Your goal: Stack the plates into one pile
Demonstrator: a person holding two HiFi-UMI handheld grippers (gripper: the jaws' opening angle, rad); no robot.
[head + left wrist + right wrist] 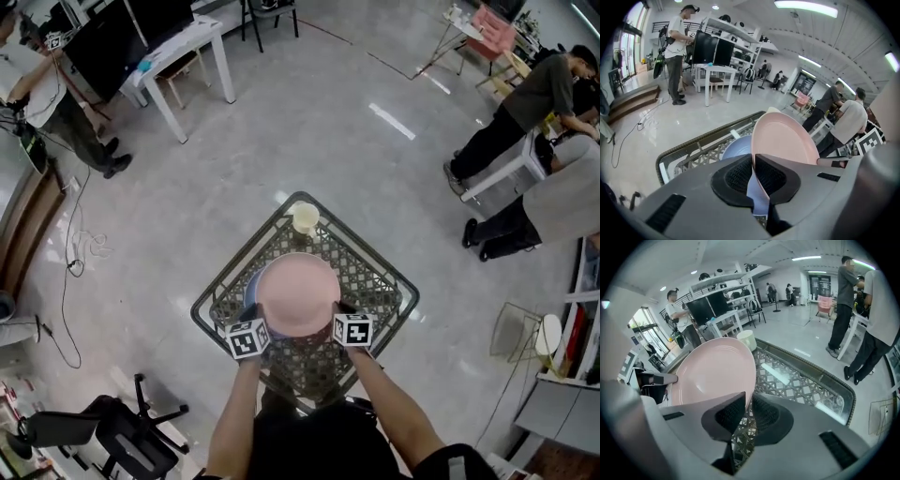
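A pink plate (298, 293) is held level above the lattice-topped table (380, 274). My left gripper (254, 318) is shut on its left rim and my right gripper (344, 312) is shut on its right rim. In the left gripper view the jaws pinch the pink plate (785, 140) at its edge (753, 161). A pale blue plate (736, 146) lies on the table below it and peeks out at the pink plate's left (250, 285). The right gripper view shows the pink plate (712, 376) with its rim clamped in the jaws (746, 404); the left gripper (654, 379) is on the far side.
A cream cup (305, 217) stands at the table's far corner, also visible in the right gripper view (746, 339). Around the table lies grey floor. Several people stand or sit at the room's edges, with a white table (178, 56) far left and a black chair (122, 436) near left.
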